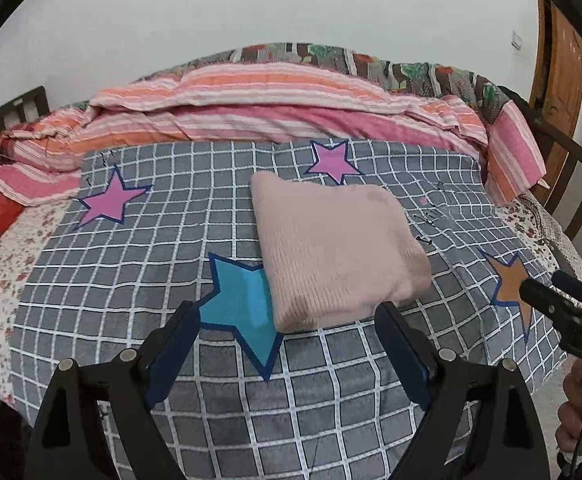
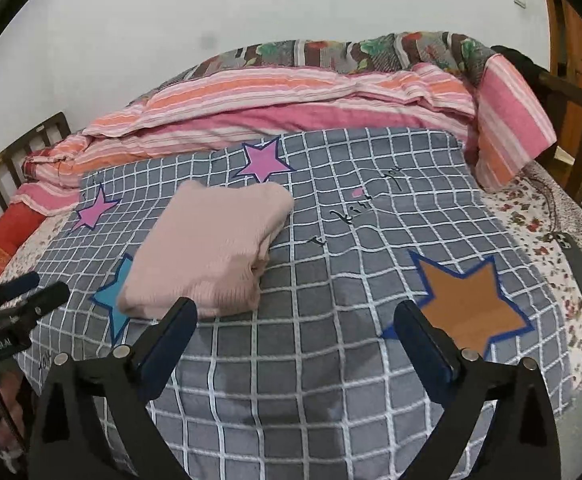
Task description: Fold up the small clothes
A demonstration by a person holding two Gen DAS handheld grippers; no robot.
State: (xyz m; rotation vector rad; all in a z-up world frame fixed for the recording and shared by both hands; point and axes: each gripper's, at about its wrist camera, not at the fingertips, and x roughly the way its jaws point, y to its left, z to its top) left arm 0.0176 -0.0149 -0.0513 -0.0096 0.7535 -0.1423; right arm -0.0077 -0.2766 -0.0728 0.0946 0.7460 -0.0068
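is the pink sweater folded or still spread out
Folded. The pink sweater lies as a compact rectangle on the checked blanket, stacked layers showing at its edge; both grippers are open and off it.

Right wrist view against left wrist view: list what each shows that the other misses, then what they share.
Only the right wrist view shows the dark phone lying on the floral sheet and the whole orange star print. Only the left wrist view shows the whole blue star print, partly tucked under the garment. Both show the folded pink knit garment on the grey checked blanket, the striped pink quilt, and both open claws, left and right.
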